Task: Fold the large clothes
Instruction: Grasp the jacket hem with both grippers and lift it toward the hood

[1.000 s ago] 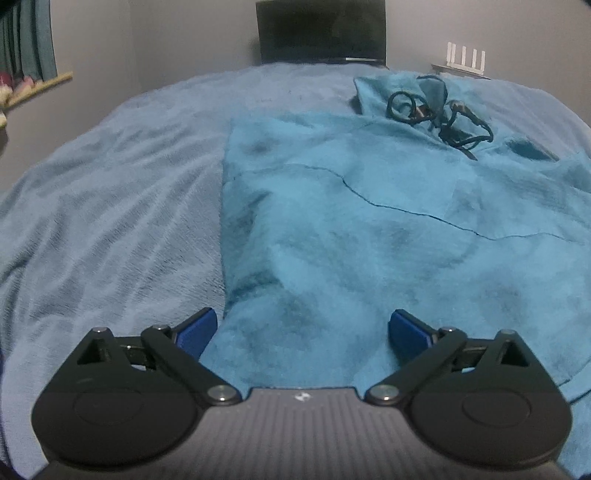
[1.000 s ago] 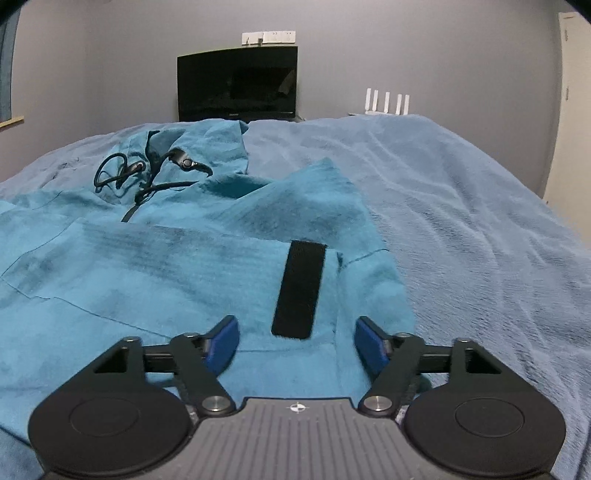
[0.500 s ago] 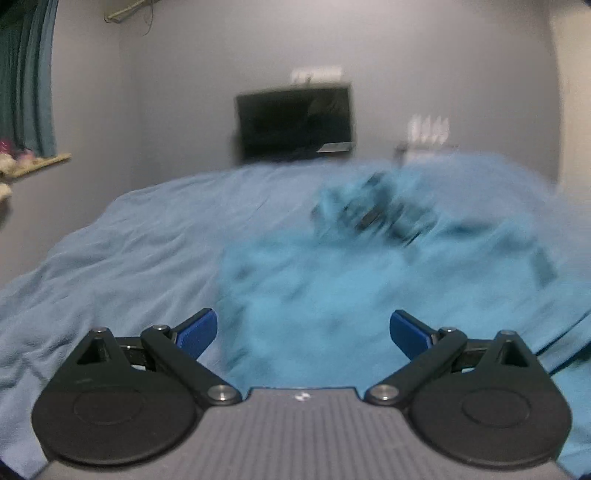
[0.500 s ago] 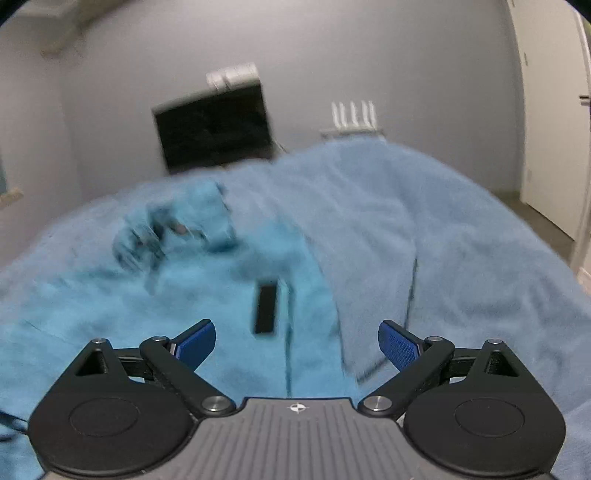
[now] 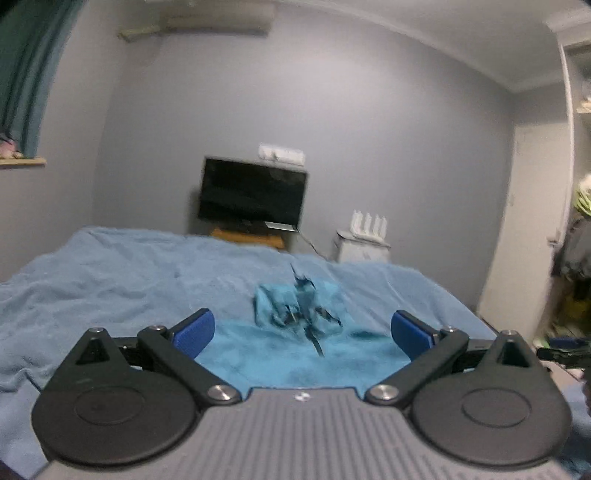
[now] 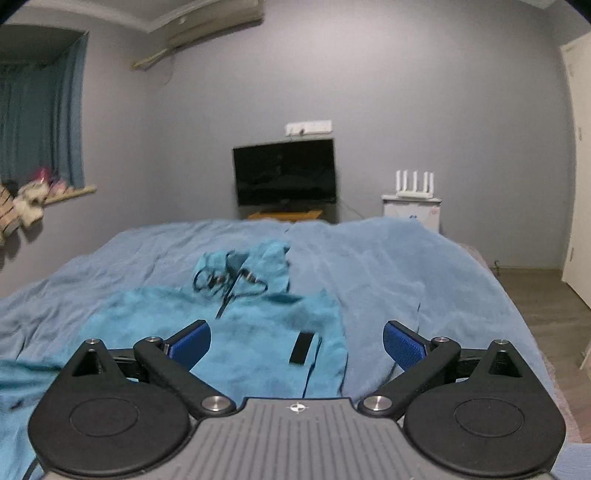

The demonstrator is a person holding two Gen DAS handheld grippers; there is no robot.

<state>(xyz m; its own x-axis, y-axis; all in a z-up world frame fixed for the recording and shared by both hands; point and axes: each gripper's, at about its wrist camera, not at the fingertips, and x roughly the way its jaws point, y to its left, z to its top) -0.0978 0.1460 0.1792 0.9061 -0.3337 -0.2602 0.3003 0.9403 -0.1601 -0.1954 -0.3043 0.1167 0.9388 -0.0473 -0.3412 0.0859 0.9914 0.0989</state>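
Teal hoodie (image 6: 236, 343) lies spread on the bed, hood end pointing twd the far wall. Its dark drawcord (image 6: 225, 286) sits in a loose tangle on the hood, w/ a black strip (image 6: 302, 348) on the fabric nearer the camera. In the left wrist view the hoodie (image 5: 295, 354) is blurred; hood and cord (image 5: 308, 314) show as a smeared clump beyond the fingers.

Light blue blanket (image 6: 399, 280) covers the bed under the garment and reaches out on every side, rumpled.

Right gripper (image 6: 296, 343): jaws opening, blue pads wide apart, nothing between them; hoodie lies below and beyond, not touched. Left gripper (image 5: 302, 330): pads also wide apart, empty, above the near part of the hoodie.

Further out: dark TV (image 6: 284, 171) on a low wooden stand against the grey wall, white power strip (image 6: 308, 127) on the wall just above it. Right of the TV, a white router (image 6: 413, 184) w/ upright antennas on a white cabinet. Teal curtain (image 6: 40, 122) at the window on the left, soft toys (image 6: 26, 199) on the sill. AC unit (image 6: 214, 20) high on the wall. White door (image 6: 580, 158) at far right, wood floor beside the bed.
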